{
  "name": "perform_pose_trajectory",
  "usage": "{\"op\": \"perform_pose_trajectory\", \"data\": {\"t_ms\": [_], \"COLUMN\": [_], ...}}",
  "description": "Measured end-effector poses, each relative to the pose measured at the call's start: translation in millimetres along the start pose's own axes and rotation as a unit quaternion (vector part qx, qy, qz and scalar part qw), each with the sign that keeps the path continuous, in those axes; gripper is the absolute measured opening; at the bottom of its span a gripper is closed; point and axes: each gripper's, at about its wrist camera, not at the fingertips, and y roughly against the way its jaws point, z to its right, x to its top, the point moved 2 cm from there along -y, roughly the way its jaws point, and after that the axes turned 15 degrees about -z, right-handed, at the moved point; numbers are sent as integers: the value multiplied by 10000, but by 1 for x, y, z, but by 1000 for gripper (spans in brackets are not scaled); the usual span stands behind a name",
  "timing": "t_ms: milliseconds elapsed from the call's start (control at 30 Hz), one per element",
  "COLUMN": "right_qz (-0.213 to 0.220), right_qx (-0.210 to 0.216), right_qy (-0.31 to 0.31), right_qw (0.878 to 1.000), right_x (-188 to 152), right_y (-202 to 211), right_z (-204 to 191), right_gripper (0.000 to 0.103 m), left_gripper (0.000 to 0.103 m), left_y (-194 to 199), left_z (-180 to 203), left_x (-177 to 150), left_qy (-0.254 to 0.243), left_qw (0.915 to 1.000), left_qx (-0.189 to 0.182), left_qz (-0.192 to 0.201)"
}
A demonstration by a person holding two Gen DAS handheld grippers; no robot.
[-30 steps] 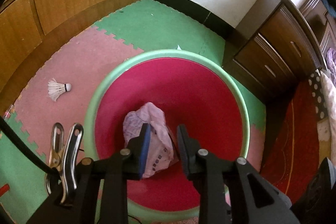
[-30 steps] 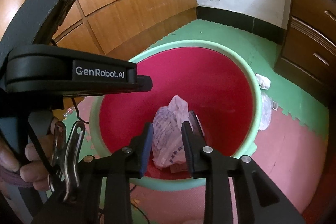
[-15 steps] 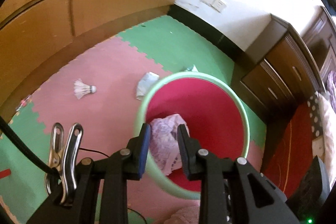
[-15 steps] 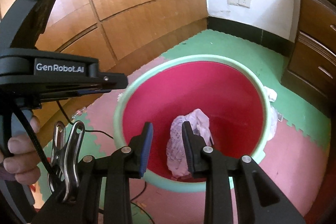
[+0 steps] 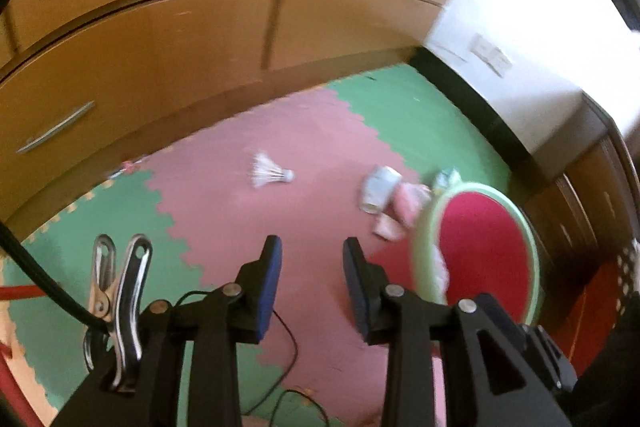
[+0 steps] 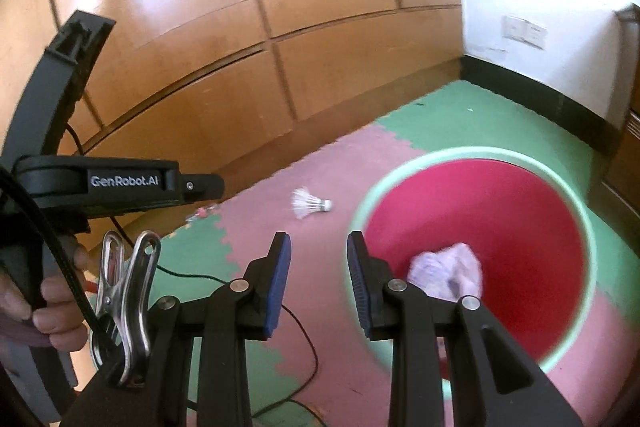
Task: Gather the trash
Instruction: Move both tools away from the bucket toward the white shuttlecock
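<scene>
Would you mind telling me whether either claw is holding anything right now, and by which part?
Nothing is held. The left claw and right claw are both open and empty; the crumpled bag lies loose inside the bin.

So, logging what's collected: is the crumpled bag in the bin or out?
In. The crumpled bag lies on the red bottom of the bin.

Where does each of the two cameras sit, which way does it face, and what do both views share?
Left wrist: on the left gripper, facing down past its empty fingers at the foam mat; no hand shows.
Right wrist: on the right gripper, facing the red bin holding a crumpled bag; the person's left hand shows.
Shared: the shuttlecock, bin and wooden cabinet.
</scene>
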Motion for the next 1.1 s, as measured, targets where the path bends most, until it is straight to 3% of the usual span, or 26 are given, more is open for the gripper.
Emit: {"op": "perform_pose_trajectory", "data": {"t_ms": [367,700,800,967,1100], "right_qz": [-330,-1019,-1324,-2232,-2494], "right_qx": [249,164,169,144,116], "right_qy": [430,750,809,482,833], "right_qw": [9982,9918,9877,9735,9647], "right_x": [35,83,98,120,139], "right_y": [-64,-120,-142,-187,-208], "right_z": [-57,-93,-97,-85,-81], "right_gripper": [31,31,37,38,38], "left_gripper": [36,36,36,36,37], "left_y": [-22,-37,-38,-35,-38], "left_z": [-104,-172,-186,-196,-200], "left_x": [10,30,31,35,41], "left_qy": [895,1586,1853,2210,2598], "left_qw": [9956,9860,9810,9729,9627], "left_qx": [212,261,287,387,536], "left_qz": [-187,-438,-497,-562,-529]}}
